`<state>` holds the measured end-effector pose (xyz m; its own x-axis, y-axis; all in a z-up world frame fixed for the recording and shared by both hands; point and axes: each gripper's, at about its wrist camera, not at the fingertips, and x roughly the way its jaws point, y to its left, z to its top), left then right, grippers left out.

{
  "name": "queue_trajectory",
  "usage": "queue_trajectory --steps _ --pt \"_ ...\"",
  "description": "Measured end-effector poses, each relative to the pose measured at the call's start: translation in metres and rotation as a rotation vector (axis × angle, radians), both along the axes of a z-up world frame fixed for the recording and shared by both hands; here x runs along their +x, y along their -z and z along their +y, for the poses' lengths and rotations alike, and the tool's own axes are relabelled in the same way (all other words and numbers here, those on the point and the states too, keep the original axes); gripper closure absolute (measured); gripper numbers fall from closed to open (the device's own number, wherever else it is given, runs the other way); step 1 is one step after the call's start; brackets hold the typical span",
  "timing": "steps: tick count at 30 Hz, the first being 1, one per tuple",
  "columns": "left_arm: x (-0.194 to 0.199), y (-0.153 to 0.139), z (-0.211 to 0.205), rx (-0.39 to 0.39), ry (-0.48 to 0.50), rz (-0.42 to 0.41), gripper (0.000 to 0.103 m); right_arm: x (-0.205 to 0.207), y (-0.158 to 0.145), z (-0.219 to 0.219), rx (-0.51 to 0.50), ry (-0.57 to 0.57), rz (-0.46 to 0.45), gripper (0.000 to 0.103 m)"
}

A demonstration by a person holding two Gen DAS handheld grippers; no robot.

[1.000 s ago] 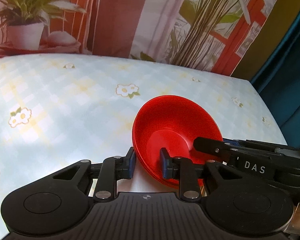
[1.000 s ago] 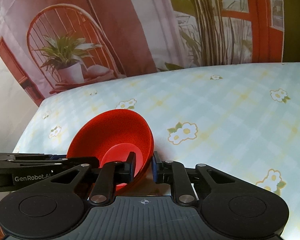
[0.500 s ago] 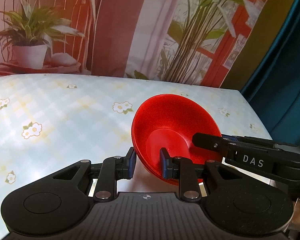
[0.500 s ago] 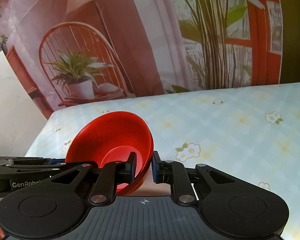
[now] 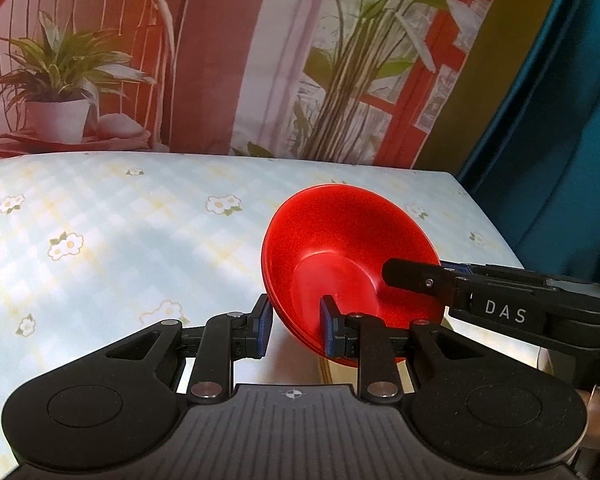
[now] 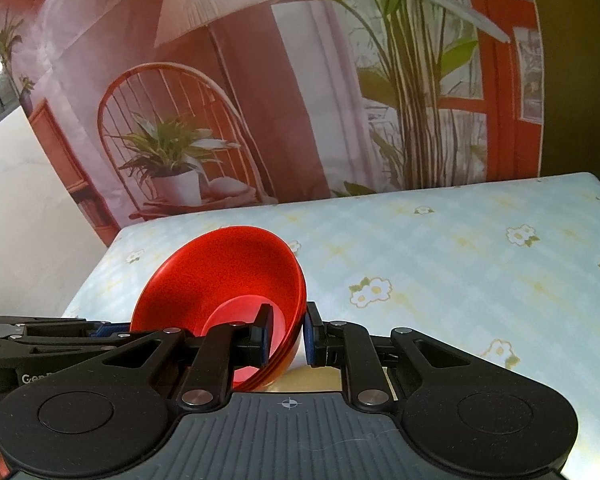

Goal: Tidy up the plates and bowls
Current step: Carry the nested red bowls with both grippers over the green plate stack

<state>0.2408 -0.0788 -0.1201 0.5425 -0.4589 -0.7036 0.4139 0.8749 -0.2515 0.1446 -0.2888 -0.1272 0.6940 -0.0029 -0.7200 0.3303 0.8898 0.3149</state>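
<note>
A stack of nested red bowls point(image 5: 348, 256) is held between both grippers above the table. My left gripper point(image 5: 296, 330) is shut on the near left rim, one pad inside the bowl and one outside. My right gripper point(image 6: 286, 334) is shut on the opposite rim of the red bowls point(image 6: 228, 276) in the same way. The right gripper's finger reaches into the bowl from the right in the left wrist view point(image 5: 420, 280). The left gripper shows at the lower left of the right wrist view point(image 6: 40, 340).
The table has a pale blue checked cloth with daisies point(image 5: 120, 240) point(image 6: 460, 256). A printed backdrop with a chair and plants point(image 5: 220, 60) stands behind it. A teal curtain point(image 5: 560, 140) hangs at the right. A white wall point(image 6: 20, 220) is at the left.
Both grippers have lifted the bowl stack higher above the table and tilted back; more of the backdrop and the table's far edge show now. Both grips are unchanged.
</note>
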Motion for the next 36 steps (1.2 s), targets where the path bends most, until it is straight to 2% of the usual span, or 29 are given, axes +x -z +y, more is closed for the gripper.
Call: queue_trajectory --steps 9,20,36 --pt "-0.020 0.012 -0.012 -0.015 0.032 0.021 0.076 -0.033 -0.001 0.000 -0.014 0.018 0.016 0.087" --pt "-0.030 0.021 -0.040 0.011 0.094 0.035 0.076 -0.067 0.006 -0.018 -0.010 0.069 0.029 0.087" --pt "-0.029 0.036 -0.058 0.051 0.119 0.078 0.076 -0.087 0.026 -0.033 0.024 0.094 0.054 0.087"
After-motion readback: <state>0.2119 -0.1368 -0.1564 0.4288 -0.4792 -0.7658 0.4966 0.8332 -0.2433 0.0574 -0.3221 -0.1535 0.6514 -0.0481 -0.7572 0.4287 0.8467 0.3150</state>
